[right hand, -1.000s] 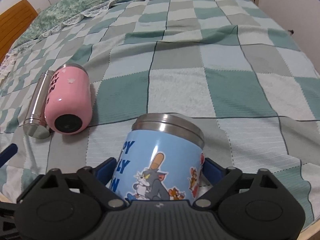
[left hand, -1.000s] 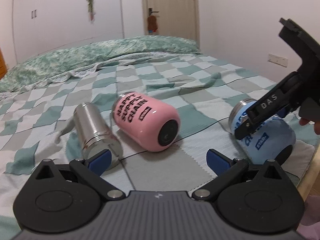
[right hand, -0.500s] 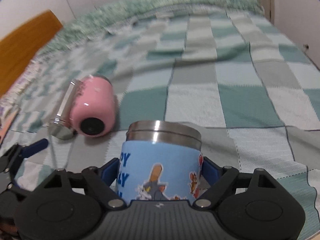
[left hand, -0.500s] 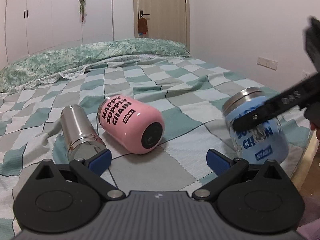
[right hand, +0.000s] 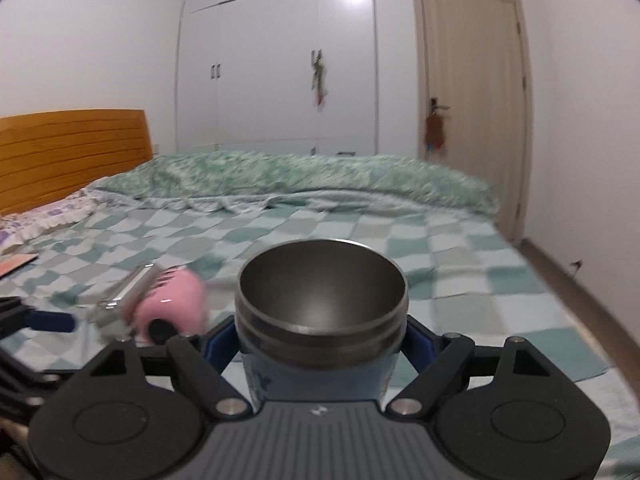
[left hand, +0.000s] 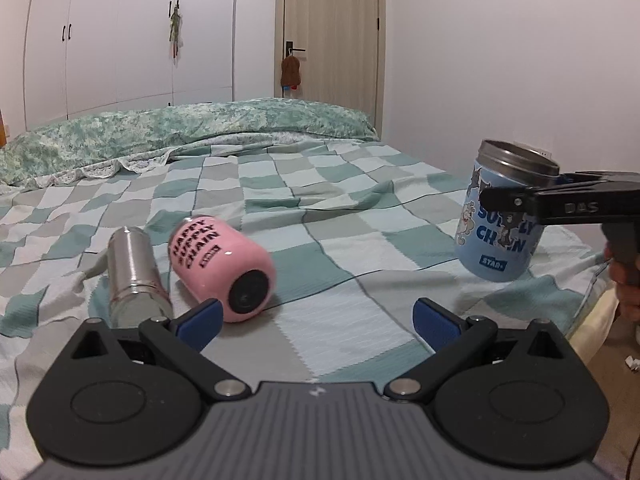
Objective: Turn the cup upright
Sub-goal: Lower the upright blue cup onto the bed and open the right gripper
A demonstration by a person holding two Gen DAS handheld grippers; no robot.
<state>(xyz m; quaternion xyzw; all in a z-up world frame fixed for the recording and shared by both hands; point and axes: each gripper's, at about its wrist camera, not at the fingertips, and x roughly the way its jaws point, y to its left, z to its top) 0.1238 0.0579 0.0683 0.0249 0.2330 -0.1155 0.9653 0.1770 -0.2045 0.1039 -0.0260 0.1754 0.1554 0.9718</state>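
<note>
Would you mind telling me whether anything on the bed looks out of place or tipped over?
Yes: the pink cup and the steel flask lie on their sides on the blanket. The right gripper holds the blue cup aloft, slightly tilted.

The right gripper (right hand: 320, 344) is squeezing its two blue fingers (right hand: 218, 344) against the sides of the blue cup (left hand: 500, 224), one on each side. It is holding the cup up in the air, reaching in flat from the right. A bit of the person's hand (left hand: 626, 280) is showing under its handle. The left gripper (left hand: 316, 318) is pointing forward, low down. Its two blue fingers (left hand: 200, 318) are standing wide apart and are holding nothing.
</note>
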